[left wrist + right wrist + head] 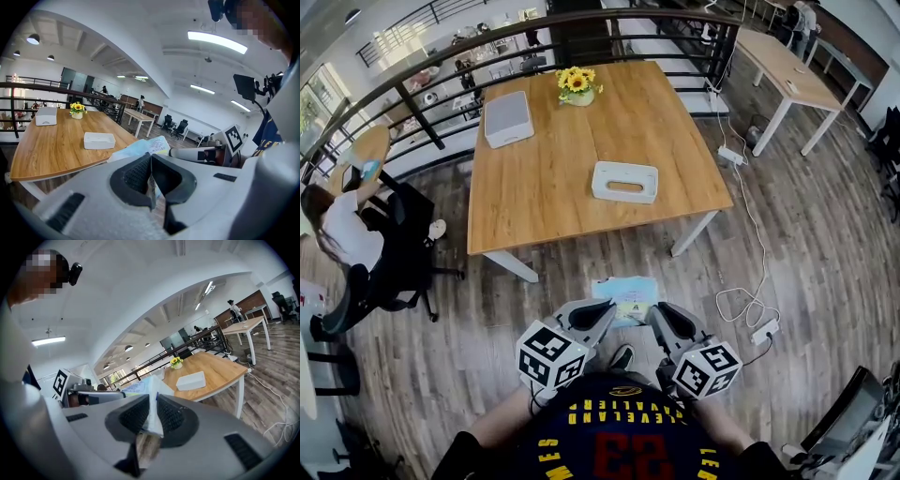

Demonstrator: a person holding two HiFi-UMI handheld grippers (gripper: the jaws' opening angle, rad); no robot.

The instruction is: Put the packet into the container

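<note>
The packet is showing as a flat, thin pouch, pale blue and white, with a small printed label near its middle and some writing too small to read. It is looking soft and a little crumpled, its near edges folding where they are being gripped. It is hanging in the air over the wooden floor, just in front of the person's chest and short of the near edge of the table.

The left gripper is pinching the packet's left edge. In the left gripper view its jaws are pressing almost fully together, with only the thin edge of the packet running between the ribbed pads, and the rest of the packet is fanning out beyond the tips. The right gripper is pinching the opposite edge. In the right gripper view its jaws are standing slightly apart, clamping a thicker, folded part of the packet that is sticking up between the pads and reaching past them. The packet is stretching between the two grippers, and each gripper is showing in the other's view.

The container, a low white box, is sitting on the table well apart from the packet, near the table's right side. A second white box and a pot of yellow flowers are standing at the far end.
</note>
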